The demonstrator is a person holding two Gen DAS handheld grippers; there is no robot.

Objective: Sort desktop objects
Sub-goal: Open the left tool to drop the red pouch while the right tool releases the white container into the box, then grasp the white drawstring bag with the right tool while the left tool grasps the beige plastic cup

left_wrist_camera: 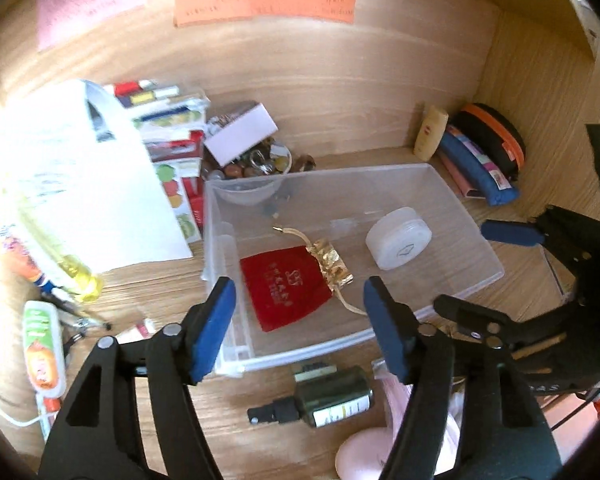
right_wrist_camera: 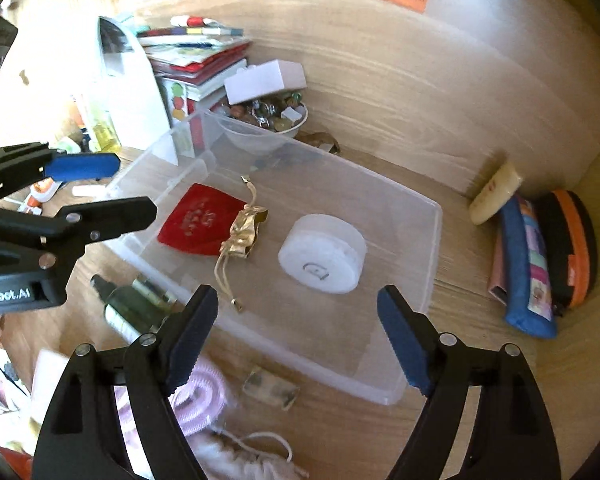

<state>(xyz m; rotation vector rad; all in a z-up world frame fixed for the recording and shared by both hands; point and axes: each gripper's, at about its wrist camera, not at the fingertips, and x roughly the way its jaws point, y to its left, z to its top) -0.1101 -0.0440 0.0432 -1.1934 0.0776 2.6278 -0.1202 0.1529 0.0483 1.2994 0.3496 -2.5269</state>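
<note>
A clear plastic bin (left_wrist_camera: 488,276) (right_wrist_camera: 432,248) lies on the wooden desk. In it are a red pouch with a gold top (left_wrist_camera: 288,292) (right_wrist_camera: 200,220) and a white round jar (left_wrist_camera: 398,242) (right_wrist_camera: 322,254). My left gripper (left_wrist_camera: 300,328) is open and empty above the bin's near edge, over the pouch. My right gripper (right_wrist_camera: 298,336) is open and empty above the bin's near side, close to the jar. A dark green spray bottle (left_wrist_camera: 324,398) (right_wrist_camera: 130,306) lies on the desk outside the bin. The right gripper shows at the right of the left wrist view (left_wrist_camera: 512,234).
A stack of books and boxes (left_wrist_camera: 168,136) (right_wrist_camera: 196,56) and a bowl of beads (left_wrist_camera: 260,160) (right_wrist_camera: 272,116) stand behind the bin. A beige tube (left_wrist_camera: 430,132) (right_wrist_camera: 494,194), a blue pencil case (right_wrist_camera: 526,268) and a black-orange case (left_wrist_camera: 496,136) sit at the right corner. Pink cloth (right_wrist_camera: 204,400) lies near.
</note>
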